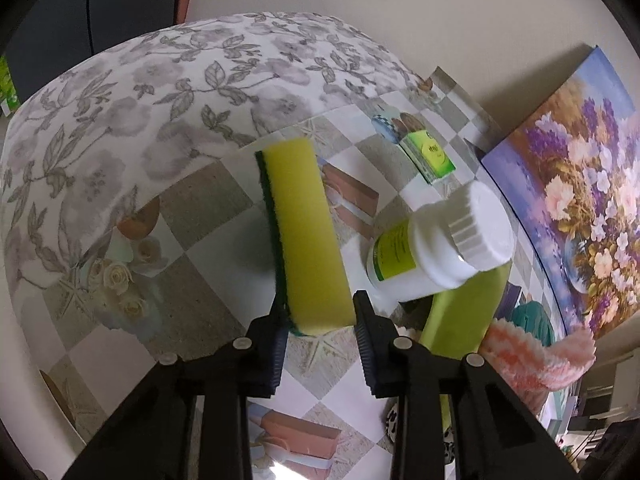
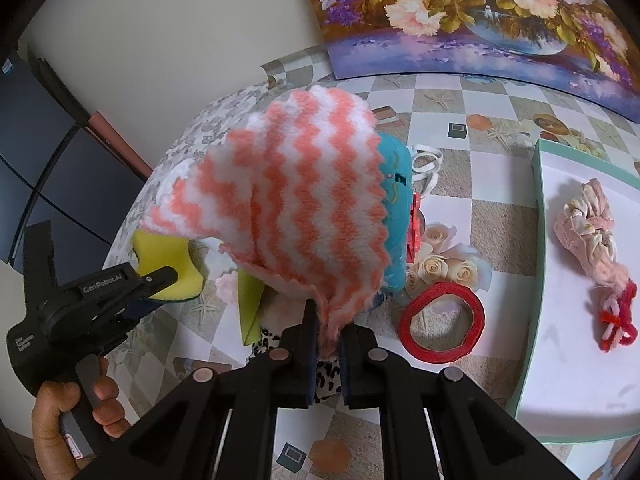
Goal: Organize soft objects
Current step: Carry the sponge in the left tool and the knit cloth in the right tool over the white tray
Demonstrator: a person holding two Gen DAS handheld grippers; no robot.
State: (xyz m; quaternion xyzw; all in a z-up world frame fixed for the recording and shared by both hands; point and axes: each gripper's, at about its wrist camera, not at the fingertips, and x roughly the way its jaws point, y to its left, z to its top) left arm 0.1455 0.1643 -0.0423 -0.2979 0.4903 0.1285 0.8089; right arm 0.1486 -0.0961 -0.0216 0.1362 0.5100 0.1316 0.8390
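Two grippers each hold something soft above the counter [image 2: 460,240]: the left gripper [image 1: 320,316] squeezes the end of a yellow sponge [image 1: 306,232], and the right gripper [image 2: 328,332] pinches a striped cloth [image 2: 304,208], likely bound for the white tray [image 2: 576,360].

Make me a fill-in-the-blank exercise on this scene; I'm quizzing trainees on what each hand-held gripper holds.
1. The left hand-held gripper grips a yellow and green ____.
2. The right hand-held gripper is shut on a fluffy cloth with white and ____ zigzag stripes.
3. The ring lying on the tablecloth is ____.

Missing words: sponge; pink; red
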